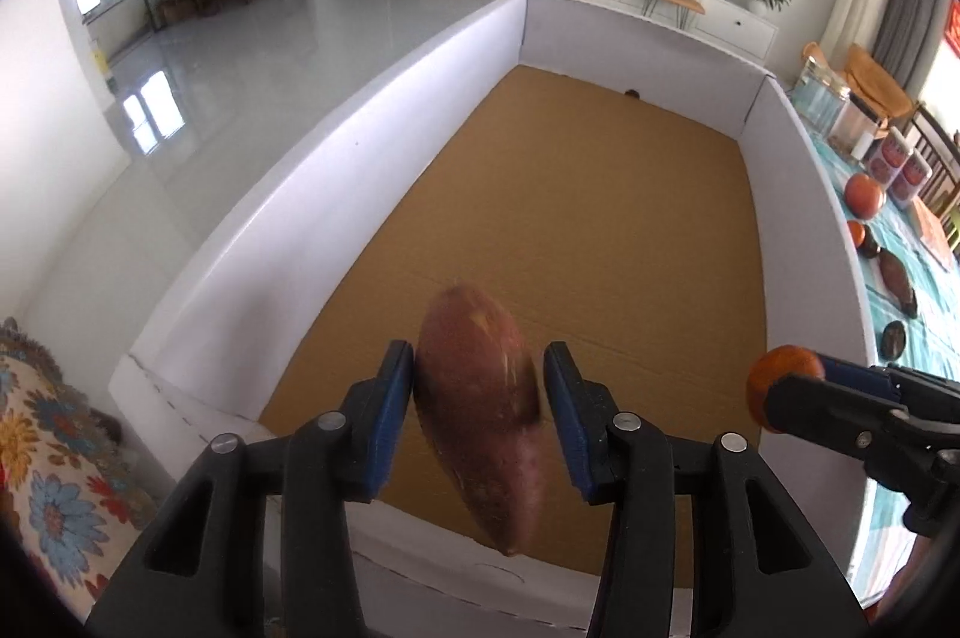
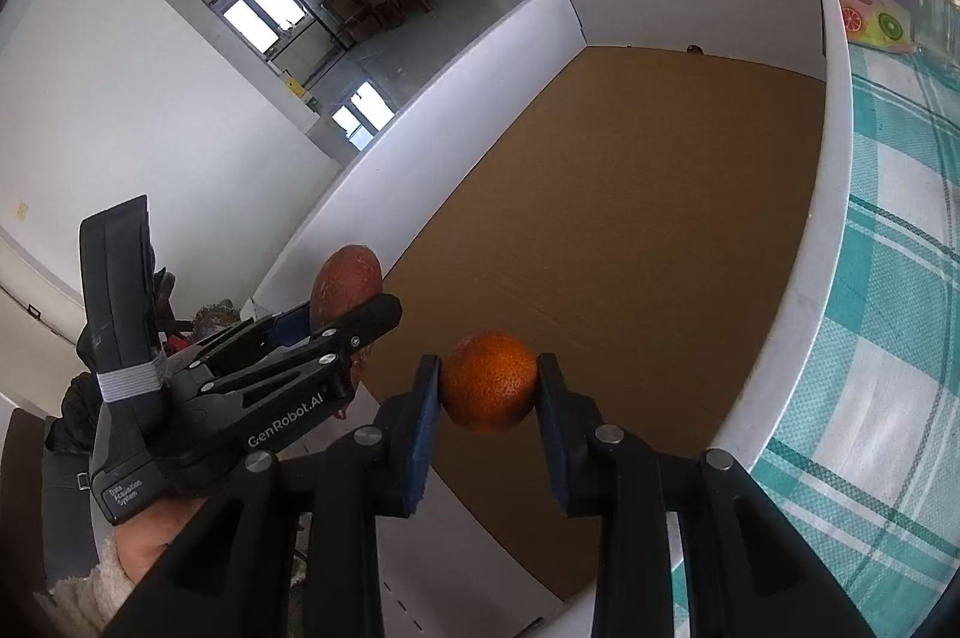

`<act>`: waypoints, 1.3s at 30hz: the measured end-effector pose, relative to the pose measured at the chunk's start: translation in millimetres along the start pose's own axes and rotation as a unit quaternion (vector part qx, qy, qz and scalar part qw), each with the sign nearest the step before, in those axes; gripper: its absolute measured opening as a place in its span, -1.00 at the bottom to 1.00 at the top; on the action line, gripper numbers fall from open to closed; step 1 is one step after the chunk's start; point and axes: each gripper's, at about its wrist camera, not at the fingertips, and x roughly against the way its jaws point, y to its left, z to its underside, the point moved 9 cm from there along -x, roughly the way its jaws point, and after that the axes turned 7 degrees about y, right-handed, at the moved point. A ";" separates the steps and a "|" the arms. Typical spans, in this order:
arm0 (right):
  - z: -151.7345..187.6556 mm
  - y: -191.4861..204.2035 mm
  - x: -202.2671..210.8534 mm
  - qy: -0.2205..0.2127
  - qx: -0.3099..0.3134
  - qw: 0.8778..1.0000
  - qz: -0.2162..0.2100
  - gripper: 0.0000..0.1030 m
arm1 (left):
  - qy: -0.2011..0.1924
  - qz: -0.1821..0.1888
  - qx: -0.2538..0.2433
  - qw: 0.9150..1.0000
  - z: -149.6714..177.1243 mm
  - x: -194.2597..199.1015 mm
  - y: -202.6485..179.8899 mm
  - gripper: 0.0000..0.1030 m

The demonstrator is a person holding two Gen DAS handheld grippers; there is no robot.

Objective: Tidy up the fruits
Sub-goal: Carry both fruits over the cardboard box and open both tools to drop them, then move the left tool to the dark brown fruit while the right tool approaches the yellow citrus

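Note:
My left gripper (image 1: pixel 479 386) is shut on a long reddish-brown sweet potato (image 1: pixel 480 410), held above the near end of a large white-walled box (image 1: pixel 336 194) with a brown cardboard floor (image 1: pixel 588 194). The sweet potato hangs tilted, tip down. My right gripper (image 2: pixel 489 386) is shut on a round orange (image 2: pixel 489 381), also over the box's near end. The right gripper and its orange (image 1: pixel 780 377) show at the right of the left wrist view. The left gripper with the sweet potato (image 2: pixel 345 287) shows at the left of the right wrist view.
To the right of the box, a teal checked tablecloth (image 2: pixel 900 278) carries more produce: oranges (image 1: pixel 864 195), a sweet potato (image 1: pixel 897 278), dark fruit (image 1: pixel 892 338), and jars (image 1: pixel 840 116). A small dark item (image 1: pixel 631 93) lies at the box's far wall. A floral cloth (image 1: pixel 54 458) is at left.

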 end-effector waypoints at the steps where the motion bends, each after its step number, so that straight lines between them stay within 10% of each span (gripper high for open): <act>1: -1.2 -5.2 5.1 -0.010 -0.006 1.000 0.002 0.03 | -0.005 -0.006 0.000 1.000 0.1 1.5 -1.2 0.32; 5: 9.0 -26.4 41.8 -0.059 -0.011 0.998 -0.008 0.34 | -0.045 -0.010 -0.022 0.999 -3.6 18.3 -23.0 0.51; 7: 25.8 -52.1 62.5 -0.066 -0.025 0.995 0.068 0.66 | -0.070 0.009 -0.033 0.997 -8.5 31.1 -38.2 0.51; 12: 84.8 -110.5 128.4 -0.119 -0.071 0.984 0.109 0.73 | -0.114 0.078 -0.070 0.988 -16.7 55.4 -97.6 0.51; 19: 184.0 -253.7 194.3 -0.140 -0.202 0.922 0.301 0.94 | -0.074 0.082 -0.166 0.980 -0.5 29.5 -172.2 0.51; 27: 228.7 -305.0 230.2 -0.193 -0.287 0.893 0.289 0.94 | -0.091 0.047 -0.211 0.972 28.1 47.2 -186.0 0.50; 39: 232.0 -306.3 222.9 -0.197 -0.297 0.886 0.298 0.94 | -0.119 0.041 -0.196 0.973 47.4 66.5 -193.3 0.51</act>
